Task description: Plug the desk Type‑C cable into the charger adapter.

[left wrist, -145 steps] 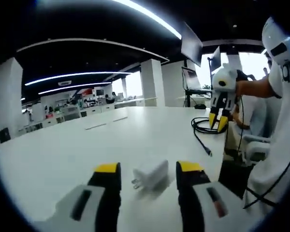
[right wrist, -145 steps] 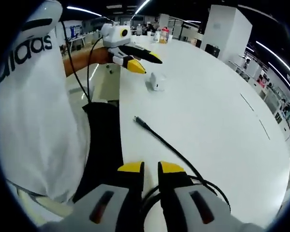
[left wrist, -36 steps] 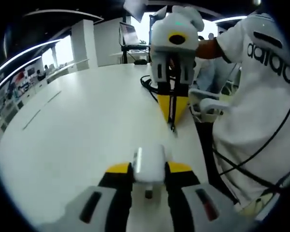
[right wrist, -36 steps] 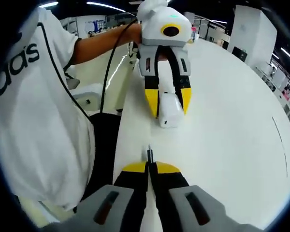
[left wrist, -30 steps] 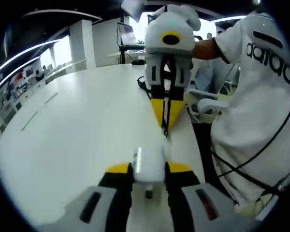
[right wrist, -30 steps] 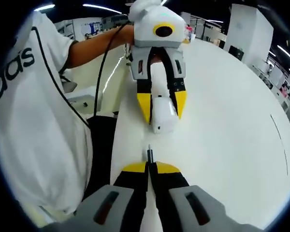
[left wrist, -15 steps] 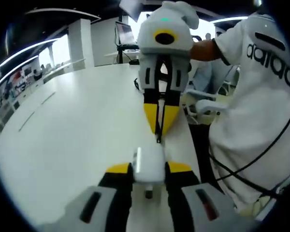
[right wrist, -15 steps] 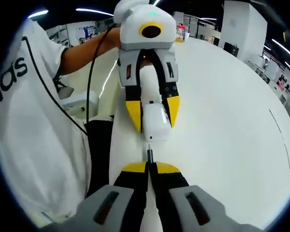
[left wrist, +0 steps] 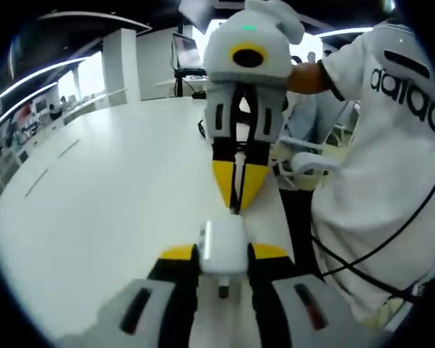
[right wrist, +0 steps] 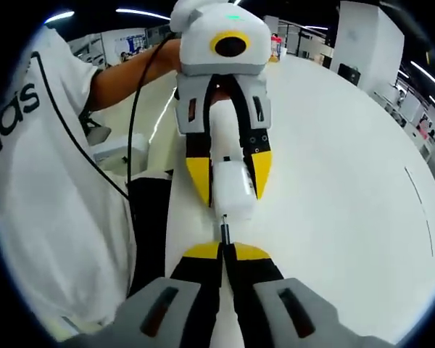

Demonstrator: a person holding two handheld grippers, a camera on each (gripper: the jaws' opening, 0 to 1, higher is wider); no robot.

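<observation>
My left gripper [left wrist: 222,251] is clamped on the adapter [left wrist: 223,245], jaws pinching its two flat sides, held above the table [left wrist: 109,188]. It's a small white plastic block: I judge it light, rigid and smooth, so it could slip or twist if pushed off-axis. The side grip looks right, leaving the port face free toward the plug.

My right gripper [right wrist: 223,250] is closed tight on the cable [left wrist: 238,185] just behind the plug [right wrist: 223,230], with only the short metal tip poking out past the jaws. The cable is soft, so holding close to the connector is what gives me stiffness to push. The rest of it runs back through the gripper.

In the right gripper view the plug tip sits just at the adapter's near face, roughly in line. I can't tell if it's touching or already started into the port. Type-C tip is thin, so I'd go straight with no side load.
</observation>
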